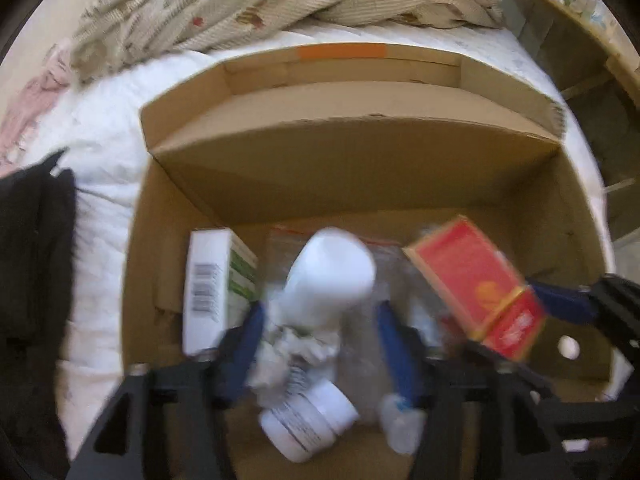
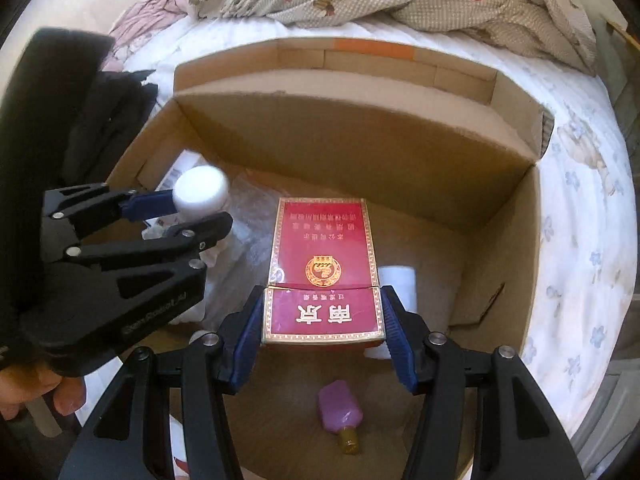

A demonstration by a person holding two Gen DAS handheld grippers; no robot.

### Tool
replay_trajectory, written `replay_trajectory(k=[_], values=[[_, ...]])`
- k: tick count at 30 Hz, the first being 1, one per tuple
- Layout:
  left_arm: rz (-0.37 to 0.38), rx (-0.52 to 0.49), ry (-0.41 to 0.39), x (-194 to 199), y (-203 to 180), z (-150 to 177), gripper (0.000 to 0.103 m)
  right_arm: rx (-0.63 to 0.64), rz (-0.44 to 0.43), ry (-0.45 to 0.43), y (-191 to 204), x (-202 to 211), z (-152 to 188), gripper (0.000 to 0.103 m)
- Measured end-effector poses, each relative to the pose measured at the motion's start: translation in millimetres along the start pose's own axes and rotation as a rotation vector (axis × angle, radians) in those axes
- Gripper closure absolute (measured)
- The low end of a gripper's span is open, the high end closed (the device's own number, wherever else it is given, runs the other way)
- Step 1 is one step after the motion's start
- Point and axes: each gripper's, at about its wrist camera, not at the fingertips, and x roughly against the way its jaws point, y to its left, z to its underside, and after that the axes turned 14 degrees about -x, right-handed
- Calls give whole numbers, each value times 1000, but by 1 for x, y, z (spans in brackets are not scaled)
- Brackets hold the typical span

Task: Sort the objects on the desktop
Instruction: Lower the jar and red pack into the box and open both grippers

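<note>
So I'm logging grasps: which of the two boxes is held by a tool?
The red cigarette box, clamped in the right tool; the white barcoded box lies free.

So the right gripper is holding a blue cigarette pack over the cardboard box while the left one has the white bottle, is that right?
Not quite: the cigarette pack is red, not blue, as the right wrist view shows; only the gripper's finger pads are blue. The rest holds: the right gripper holds it over the cardboard box, and the left gripper has the white bottle.
</note>
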Motion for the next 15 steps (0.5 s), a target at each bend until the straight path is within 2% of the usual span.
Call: replay_trajectory(k=[2, 3, 4, 7, 15], values=[[-31, -1, -34, 14, 3, 7, 29, -4, -15, 24, 1, -1, 1, 40], [-31, 3, -41, 18, 5, 9, 24, 0, -23, 25, 2, 1, 2, 35], [-23, 11, -51, 24, 9, 13, 23, 8, -26, 18, 3, 4, 4, 29], [-14, 35, -71, 42, 17, 26, 23, 14, -45, -1, 5, 15, 11, 20], [20, 53, -155, 89, 24, 71, 23, 0, -124, -87, 3, 61, 35, 19]])
